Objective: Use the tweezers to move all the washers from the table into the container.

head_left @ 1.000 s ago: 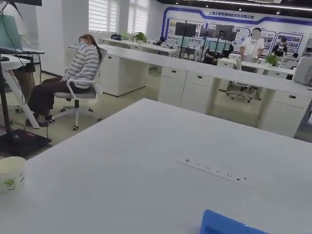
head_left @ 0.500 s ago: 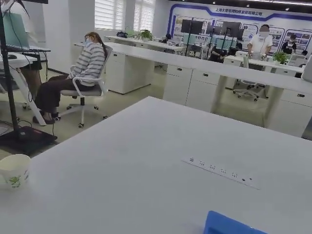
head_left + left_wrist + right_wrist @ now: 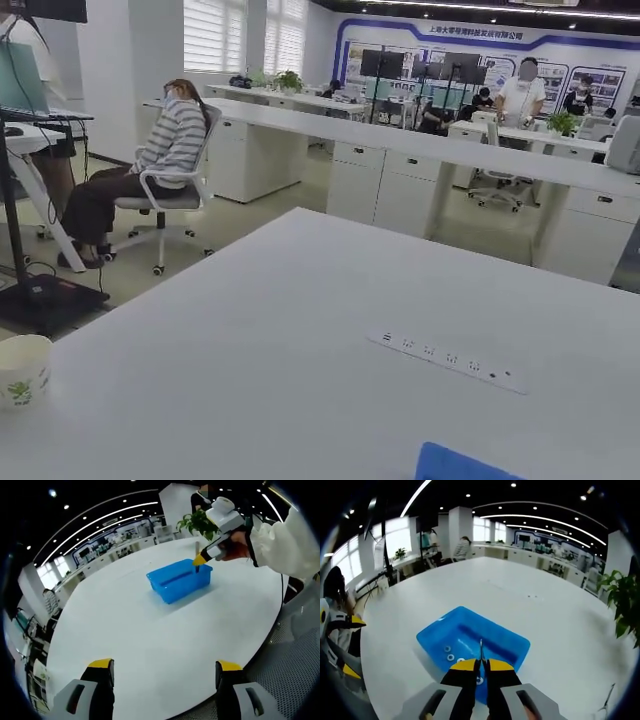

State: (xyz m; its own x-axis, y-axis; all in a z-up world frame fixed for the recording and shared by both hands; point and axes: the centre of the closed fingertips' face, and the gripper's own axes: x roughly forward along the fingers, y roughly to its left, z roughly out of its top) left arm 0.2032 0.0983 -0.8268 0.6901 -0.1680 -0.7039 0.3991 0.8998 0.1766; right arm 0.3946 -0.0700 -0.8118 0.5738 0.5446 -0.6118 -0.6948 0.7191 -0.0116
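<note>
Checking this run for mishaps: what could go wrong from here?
1. The head view looks up and away, the blue container at its bottom edge, so the tweezers may be worked unwatched and miss.
2. The shut right tool holds the thin tweezers over the washers in the container; a push down could jab its floor or flick washers out.
3. The open left tool hangs apart from the container, so nothing steadies it against a nudge.

Chinese lettering on the far wall sign point(image 3: 475, 32) is too small to read.
</note>
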